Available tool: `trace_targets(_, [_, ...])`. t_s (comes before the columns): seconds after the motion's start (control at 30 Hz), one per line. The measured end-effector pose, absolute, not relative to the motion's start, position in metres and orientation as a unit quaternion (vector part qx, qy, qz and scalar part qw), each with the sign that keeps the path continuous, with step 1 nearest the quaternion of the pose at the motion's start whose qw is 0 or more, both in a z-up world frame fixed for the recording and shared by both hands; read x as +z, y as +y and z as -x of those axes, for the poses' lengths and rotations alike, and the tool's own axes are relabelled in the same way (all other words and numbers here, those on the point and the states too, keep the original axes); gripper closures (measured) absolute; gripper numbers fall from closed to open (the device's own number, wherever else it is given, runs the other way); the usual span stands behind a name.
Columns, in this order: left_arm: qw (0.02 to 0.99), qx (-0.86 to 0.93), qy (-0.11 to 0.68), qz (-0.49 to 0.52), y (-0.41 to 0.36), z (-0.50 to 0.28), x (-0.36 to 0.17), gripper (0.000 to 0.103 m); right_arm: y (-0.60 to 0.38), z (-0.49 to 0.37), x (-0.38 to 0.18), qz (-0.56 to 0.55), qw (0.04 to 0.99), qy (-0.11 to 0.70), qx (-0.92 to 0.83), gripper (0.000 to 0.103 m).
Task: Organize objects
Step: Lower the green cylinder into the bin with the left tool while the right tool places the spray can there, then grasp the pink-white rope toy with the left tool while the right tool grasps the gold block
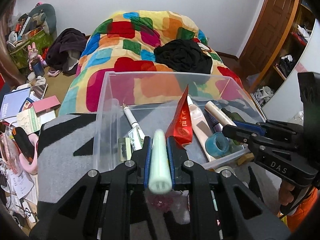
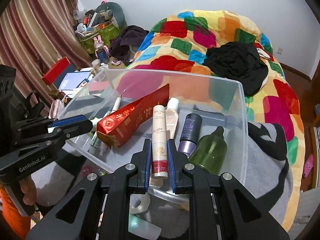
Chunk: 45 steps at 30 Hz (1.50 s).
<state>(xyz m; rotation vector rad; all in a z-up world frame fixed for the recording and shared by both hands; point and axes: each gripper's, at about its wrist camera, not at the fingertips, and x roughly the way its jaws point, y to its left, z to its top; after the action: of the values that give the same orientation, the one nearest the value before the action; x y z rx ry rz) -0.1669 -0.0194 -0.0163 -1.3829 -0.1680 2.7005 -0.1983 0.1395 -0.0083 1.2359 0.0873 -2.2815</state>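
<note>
While both grippers hang over clear bin (image 2: 243,108), each carries one item for drop-in: left gripper (image 1: 159,156) clamped on pale green tube (image 1: 160,160), right gripper (image 2: 159,158) clamped on cream tube (image 2: 159,140). Red pouch (image 2: 132,118), purple bottle (image 2: 189,134), green bottle (image 2: 210,152) already lie inside.

Bed w/ multicolour patchwork blanket (image 2: 230,26) carried a black garment (image 2: 238,64), a grey-and-black blanket (image 1: 60,140) at the near end, and a clear plastic bin (image 2: 245,108) on that.
</note>
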Motion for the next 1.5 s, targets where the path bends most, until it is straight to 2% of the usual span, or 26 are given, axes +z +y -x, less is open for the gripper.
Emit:
trace_targets(0.3, [0.054, 0.894, -0.042, 0.443, -0.016, 0.158, -0.009, 0.088, 0.141, 0.200, -0.008, -0.461, 0.262, 0.033, -0.847, 0.088])
trace_targets(0.4, [0.056, 0.897, -0.039, 0.436, -0.014, 0.150, -0.002, 0.087, 0.144, 0.197, -0.004, -0.456, 0.262, 0.032, -0.850, 0.082])
trace_targets(0.57, [0.058, 0.905, -0.039, 0.419, -0.011, 0.133, 0.008, 0.068, 0.154, 0.183, 0.010, -0.436, 0.263, 0.035, -0.860, 0.073])
trace_targets(0.77, [0.069, 0.901, -0.033, 0.427, -0.004, 0.112, 0.002, 0.059, 0.170, 0.160, 0.021, -0.410, 0.254, 0.042, -0.875, 0.059])
trace_targets(0.9, [0.070, 0.896, -0.016, 0.439, 0.006, 0.097, -0.008, 0.057, 0.184, 0.148, 0.019, -0.407, 0.244, 0.038, -0.879, 0.053])
trace_targets(1.07, [0.084, 0.889, -0.001, 0.450, 0.022, 0.075, -0.023, 0.044, 0.203, 0.134, 0.007, -0.411, 0.217, 0.038, -0.884, 0.037])
trace_targets(1.43, [0.110, 0.868, -0.003, 0.484, 0.041, 0.065, -0.061, 0.044, 0.203, 0.145, -0.043, -0.469, 0.191, 0.001, -0.862, 0.036])
trace_targets(1.5, [0.115, 0.870, -0.003, 0.479, 0.043, 0.063, -0.060, 0.050, 0.199, 0.148, -0.047, -0.473, 0.188, -0.007, -0.861, 0.037])
